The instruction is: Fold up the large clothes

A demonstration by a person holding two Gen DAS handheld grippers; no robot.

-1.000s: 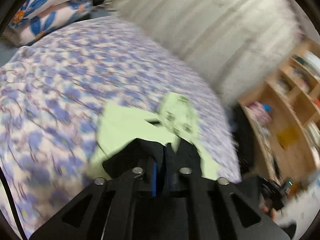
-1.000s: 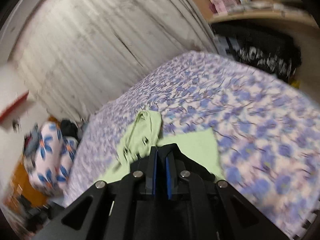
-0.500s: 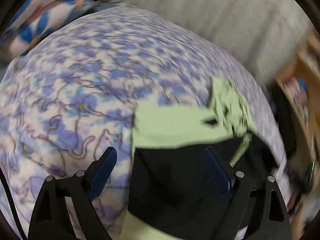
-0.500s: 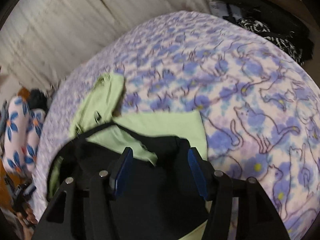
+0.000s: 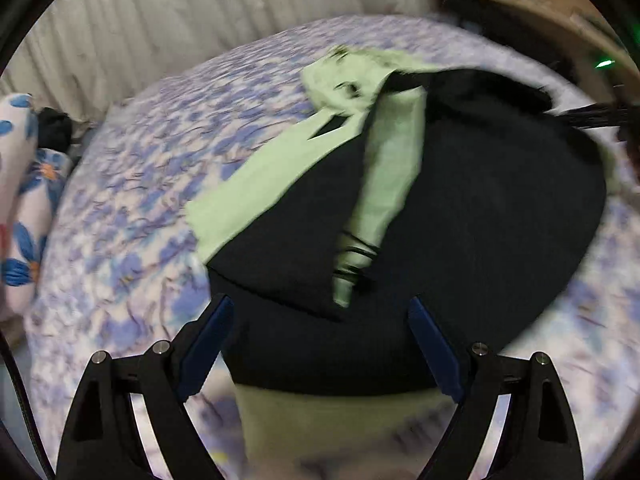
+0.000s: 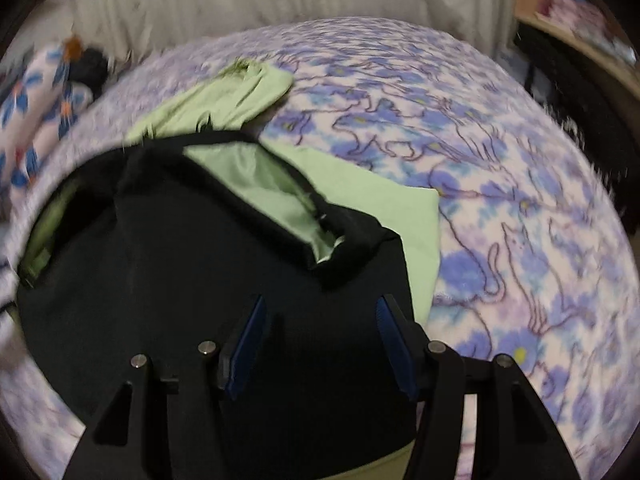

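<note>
Both the left gripper point(image 5: 320, 344) and right gripper point(image 6: 320, 340) are spread, grasping nothing, so the black-and-green garment point(image 5: 460, 208) is left folded mid-frame on the bedspread point(image 6: 500, 184).

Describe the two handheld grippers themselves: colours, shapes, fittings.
The left gripper and the right gripper look alike: matte black angular frames with triangular cut-outs, round silver bolt heads at the joints, and two flat fingers faced with dark blue pads. A thin black cable runs along the left wrist view's edge. No hands or sleeves are visible.

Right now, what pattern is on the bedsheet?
Blue-purple flowers and outlined cats on the bedsheet; clearest in the right wrist view.
</note>
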